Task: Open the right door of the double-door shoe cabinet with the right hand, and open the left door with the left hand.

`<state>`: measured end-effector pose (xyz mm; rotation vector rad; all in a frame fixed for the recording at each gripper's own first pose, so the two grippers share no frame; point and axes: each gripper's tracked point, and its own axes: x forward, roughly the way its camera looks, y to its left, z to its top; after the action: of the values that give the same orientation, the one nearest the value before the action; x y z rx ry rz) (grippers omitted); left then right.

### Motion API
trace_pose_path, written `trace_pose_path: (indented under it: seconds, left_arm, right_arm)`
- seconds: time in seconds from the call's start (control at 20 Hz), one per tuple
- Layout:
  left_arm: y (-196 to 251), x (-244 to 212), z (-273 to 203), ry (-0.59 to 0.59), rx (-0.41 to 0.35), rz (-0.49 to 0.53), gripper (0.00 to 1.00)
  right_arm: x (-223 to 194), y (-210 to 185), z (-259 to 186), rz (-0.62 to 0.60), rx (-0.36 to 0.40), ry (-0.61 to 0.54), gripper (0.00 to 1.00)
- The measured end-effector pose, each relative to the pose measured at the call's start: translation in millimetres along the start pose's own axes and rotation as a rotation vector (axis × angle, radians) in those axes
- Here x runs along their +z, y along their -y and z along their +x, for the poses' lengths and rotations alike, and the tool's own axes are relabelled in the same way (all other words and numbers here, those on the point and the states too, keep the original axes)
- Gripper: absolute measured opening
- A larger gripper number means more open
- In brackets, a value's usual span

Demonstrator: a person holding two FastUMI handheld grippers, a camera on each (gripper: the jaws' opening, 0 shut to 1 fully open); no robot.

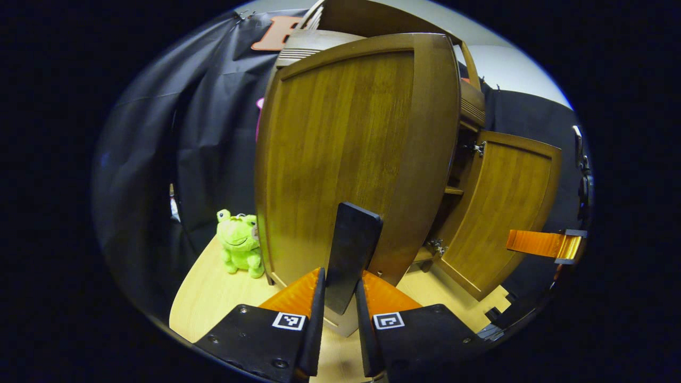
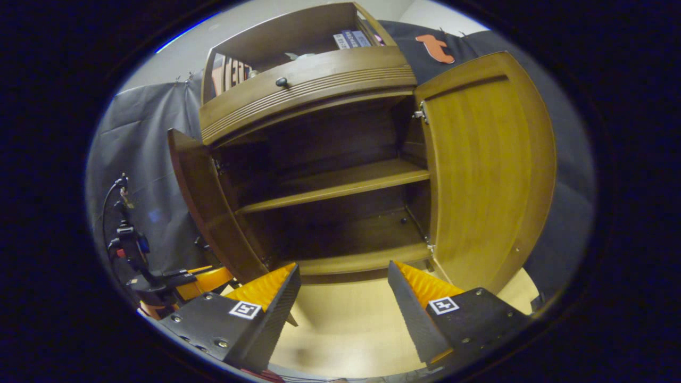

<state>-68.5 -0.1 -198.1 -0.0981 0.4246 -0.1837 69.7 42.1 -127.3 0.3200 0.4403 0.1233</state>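
The brown wooden shoe cabinet stands with both doors swung out. In the left gripper view the left door faces me, and my left gripper is shut on its long black handle. Farther right in that view hangs the right door, with an orange finger of my right gripper beside it. In the right gripper view my right gripper is open and holds nothing, in front of the cabinet's dark inside. The right door stands to its right and the left door to its left.
A green frog plush sits on the light wooden surface left of the left door. Inside the cabinet there is a bare shelf. Above it runs a drawer with a dark knob. Black cloth hangs behind.
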Motion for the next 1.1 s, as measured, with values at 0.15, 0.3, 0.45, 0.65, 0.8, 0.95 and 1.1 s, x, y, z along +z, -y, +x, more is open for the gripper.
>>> trace_pose_path:
  seconds: [0.15, 0.3, 0.45, 0.65, 0.8, 0.95, 1.1]
  left_arm:
    - [-17, -5, -13, -0.008, 0.051, -0.031, 0.3]
    - [-31, -5, -23, -0.012, 0.093, 0.007, 0.23]
    - [-44, -4, -33, -0.01, 0.144, 0.016, 0.23]
    - [-66, -9, -53, -0.002, 0.216, 0.004, 0.23]
    - [-84, -8, -71, 0.007, 0.261, -0.017, 0.23]
    - [-93, -9, -82, 0.021, 0.314, -0.03, 0.23]
    - [-98, -9, -104, 0.04, 0.317, -0.06, 0.23]
  right_arm:
    - [-1, -14, 4, 0.001, 0.042, -0.013, 0.98]
    - [-5, -22, 6, -0.009, 0.073, -0.021, 0.98]
    - [-11, -31, 4, -0.017, 0.099, -0.038, 0.98]
    - [-17, -42, 4, -0.027, 0.134, -0.063, 0.98]
    - [-21, -48, 3, -0.038, 0.166, -0.071, 1.0]
    - [-24, -69, 5, -0.058, 0.202, -0.083, 0.98]
    - [-30, -82, 8, -0.075, 0.246, -0.1, 0.98]
